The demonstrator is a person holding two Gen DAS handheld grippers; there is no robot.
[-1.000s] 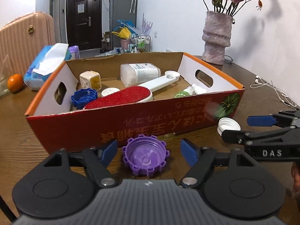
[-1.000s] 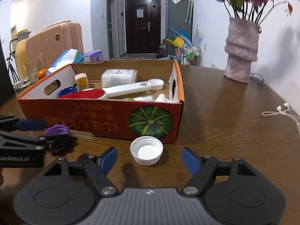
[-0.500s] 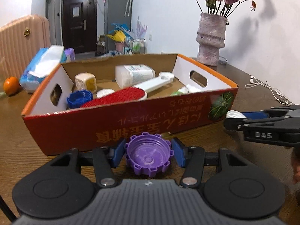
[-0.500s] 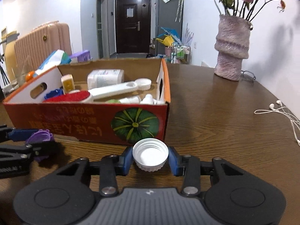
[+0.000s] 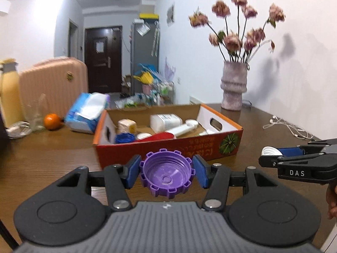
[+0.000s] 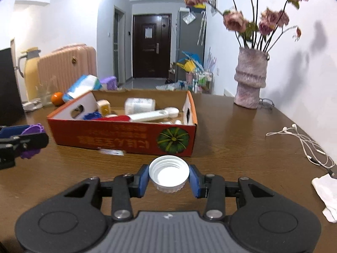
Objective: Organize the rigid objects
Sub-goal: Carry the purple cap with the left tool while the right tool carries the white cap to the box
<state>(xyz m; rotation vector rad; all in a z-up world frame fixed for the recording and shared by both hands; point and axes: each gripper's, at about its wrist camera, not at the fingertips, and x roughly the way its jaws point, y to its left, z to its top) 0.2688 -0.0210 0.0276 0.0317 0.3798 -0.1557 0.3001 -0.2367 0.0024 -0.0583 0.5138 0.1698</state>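
My left gripper [image 5: 166, 171] is shut on a purple ridged cap [image 5: 166, 174], held above the brown table in front of the red cardboard box [image 5: 168, 147]. My right gripper [image 6: 168, 176] is shut on a white screw cap [image 6: 168, 174], also lifted off the table before the box [image 6: 122, 137]. Each gripper shows in the other view: the right one [image 5: 271, 155] at the right edge with the white cap, the left one [image 6: 29, 140] at the left edge with the purple cap. Inside the box lie a red brush, a white bottle, a blue cap and a small cube.
A grey vase with dried flowers [image 5: 233, 88] stands behind the box at the right. White earphones [image 6: 303, 139] and a white cloth [image 6: 326, 191] lie on the table's right side. A tissue pack [image 5: 84, 111], an orange [image 5: 51, 121] and a glass sit at the left.
Both grippers closed on their caps, the left on the purple one, the right on the white one. Both then rose off the table and drew back from the box.
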